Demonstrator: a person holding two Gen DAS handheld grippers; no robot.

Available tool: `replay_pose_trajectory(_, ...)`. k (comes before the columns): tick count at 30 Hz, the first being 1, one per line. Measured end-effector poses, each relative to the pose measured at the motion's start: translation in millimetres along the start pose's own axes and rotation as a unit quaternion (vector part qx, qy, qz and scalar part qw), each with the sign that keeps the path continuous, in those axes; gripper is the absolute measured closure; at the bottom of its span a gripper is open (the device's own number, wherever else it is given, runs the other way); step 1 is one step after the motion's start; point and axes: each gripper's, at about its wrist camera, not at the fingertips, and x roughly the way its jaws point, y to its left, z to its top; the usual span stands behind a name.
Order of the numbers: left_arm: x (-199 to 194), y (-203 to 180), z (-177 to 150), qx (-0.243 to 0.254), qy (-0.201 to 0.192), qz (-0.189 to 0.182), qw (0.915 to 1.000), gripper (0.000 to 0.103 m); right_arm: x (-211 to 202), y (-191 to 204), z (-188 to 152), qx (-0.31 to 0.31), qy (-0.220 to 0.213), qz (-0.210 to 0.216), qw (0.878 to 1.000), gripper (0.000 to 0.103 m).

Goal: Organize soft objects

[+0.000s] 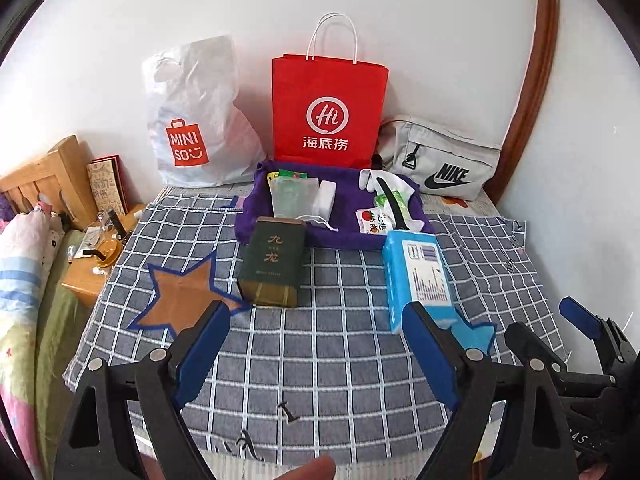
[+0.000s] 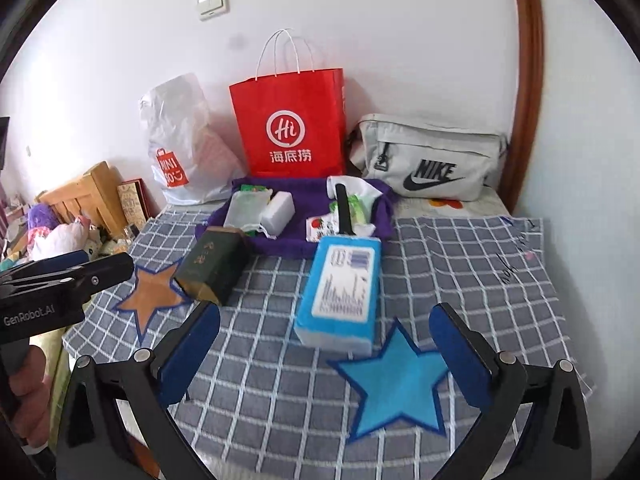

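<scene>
A blue tissue pack (image 2: 340, 292) lies on the checked cloth, its near end just past the blue star (image 2: 396, 384). My right gripper (image 2: 324, 312) hovers in front of the pack, open, its pads clear of it. A dark green tea tin (image 1: 272, 264) lies beside the brown star (image 1: 180, 300). My left gripper (image 1: 316, 312) is open over bare cloth with nothing between its fingers. Behind both lies a purple cloth (image 1: 248, 224) holding a mesh pouch, a white block, a sock and snack packets. The right gripper (image 1: 544, 320) shows at the right of the left wrist view.
Against the wall stand a white Miniso bag (image 1: 192, 120), a red paper bag (image 1: 328, 108) and a grey Nike pouch (image 1: 440, 160). A wooden bedside table (image 1: 88, 276) with clutter and a bed lie to the left. A wooden frame (image 1: 536, 60) rises at the right.
</scene>
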Motion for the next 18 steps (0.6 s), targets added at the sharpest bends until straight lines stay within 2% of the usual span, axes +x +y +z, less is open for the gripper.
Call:
replay_pose_trajectory(7,-28.0,-4.6,-24.6,-0.002,-0.014,0.005,0.9999,0.015,-27.7,-10.2,-22.1,0.024,0.006,0.005,1.000,0.000)
replay_pose_trajectory(18,-43.9,-4.4,-35.4,-0.005,-0.026,0.004,0.9996,0.014,-51.8,-7.7,-36.5,0.022,-0.003,-0.006,1.000,0.000)
